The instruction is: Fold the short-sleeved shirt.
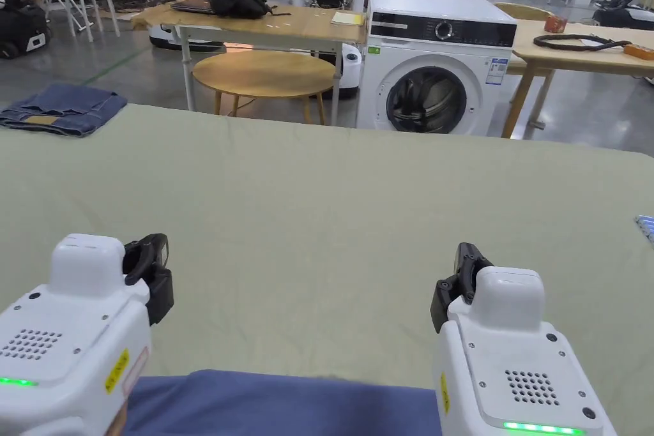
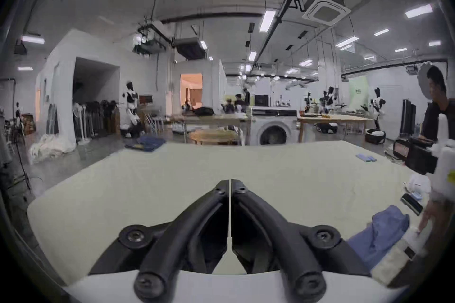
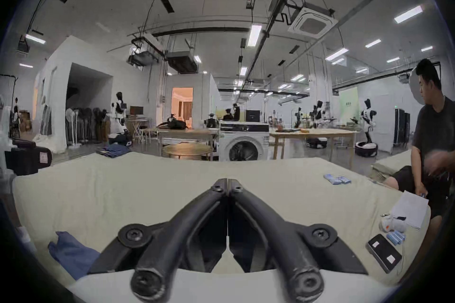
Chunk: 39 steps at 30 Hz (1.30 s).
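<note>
A blue shirt lies bunched at the near edge of the pale green table, between the two grippers and close to my body. It sits low right of the left gripper as blue cloth, and low left of the right gripper as blue cloth. Both grippers hover above the bare table with their jaws pressed together and nothing between them. In the head view the left gripper and right gripper are held level, pointing away from me.
Folded jeans lie at the table's far left corner. Small blue packs, a black device and paper lie on the table's right side, where a seated person is. Beyond stand a washing machine and wooden tables.
</note>
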Available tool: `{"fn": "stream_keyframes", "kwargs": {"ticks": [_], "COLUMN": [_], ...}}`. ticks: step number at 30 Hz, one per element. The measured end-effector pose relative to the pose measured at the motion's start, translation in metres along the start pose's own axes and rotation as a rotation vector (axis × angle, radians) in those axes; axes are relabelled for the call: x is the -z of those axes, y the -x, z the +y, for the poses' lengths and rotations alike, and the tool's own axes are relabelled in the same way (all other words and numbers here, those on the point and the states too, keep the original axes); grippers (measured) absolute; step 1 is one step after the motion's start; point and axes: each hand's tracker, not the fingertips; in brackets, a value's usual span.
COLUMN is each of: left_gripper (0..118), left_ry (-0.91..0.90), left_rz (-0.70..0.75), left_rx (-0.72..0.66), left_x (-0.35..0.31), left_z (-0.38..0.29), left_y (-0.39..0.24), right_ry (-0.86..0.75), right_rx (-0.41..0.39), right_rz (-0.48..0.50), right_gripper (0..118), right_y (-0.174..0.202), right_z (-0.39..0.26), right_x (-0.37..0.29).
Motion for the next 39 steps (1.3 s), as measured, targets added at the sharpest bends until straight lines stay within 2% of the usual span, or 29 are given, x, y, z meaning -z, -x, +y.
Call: {"fn": "stream_keyframes", "kwargs": {"ticks": [6,11,12,13,14,16,18,23,26,28,31,34,35,36,37,39], "left_gripper": [0,1,10,29,40,58,63,63,63,63,62,57,46,30,9,4], "left_ry": [0.339,0.574,0.624,0.656,0.686,0.761,0.801,0.874,0.812,0.849,0.824,0.826,0.841,0.865,0.876,0.844], "left_rz": [-0.174,-0.235,-0.266,-0.288,-0.308,-0.339,-0.394,-0.451,-0.559,-0.625,-0.667,-0.682,-0.65,-0.6,-0.548,-0.578], "left_rx": [-0.268,-0.438,-0.471,-0.496,-0.521,-0.575,-0.614,-0.755,-0.895,-0.975,-1.007,-0.944,-0.901,-0.852,-0.804,-0.835], "left_x": [0.006,0.022,0.025,0.028,0.03,0.035,0.037,0.047,0.052,0.062,0.073,0.08,0.081,0.083,0.082,0.076], "left_z": [-0.024,-0.058,-0.065,-0.071,-0.076,-0.089,-0.101,-0.14,-0.151,-0.161,-0.165,-0.161,-0.16,-0.159,-0.158,-0.155], "left_y": [0.088,0.148,0.158,0.165,0.169,0.179,0.184,0.191,0.193,0.186,0.171,0.156,0.151,0.146,0.143,0.143], "right_ry": [0.029,0.067,0.075,0.085,0.096,0.106,0.117,0.135,0.142,0.141,0.146,0.157,0.16,0.163,0.168,0.174], "right_rx": [-0.005,-0.003,-0.003,0.0,0.002,0.006,0.002,0.006,0.005,0.006,0.014,0.015,0.02,0.024,0.028,0.031], "right_rz": [0.005,0.025,0.026,0.029,0.031,0.033,0.03,0.035,0.032,0.032,0.034,0.033,0.034,0.034,0.032,0.032], "right_gripper": [0,0,0,0,0,0,0,0,0,0,0,0,0,0,0,0], "right_y": [-0.004,-0.003,-0.003,-0.004,-0.004,-0.006,-0.006,-0.011,-0.012,-0.012,-0.012,-0.011,-0.011,-0.011,-0.011,-0.011], "right_z": [-0.009,-0.019,-0.02,-0.022,-0.023,-0.025,-0.027,-0.03,-0.03,-0.03,-0.03,-0.031,-0.031,-0.032,-0.032,-0.033], "right_x": [0.004,0.006,0.007,0.008,0.008,0.009,0.01,0.011,0.011,0.011,0.013,0.016,0.016,0.017,0.017,0.018]}}
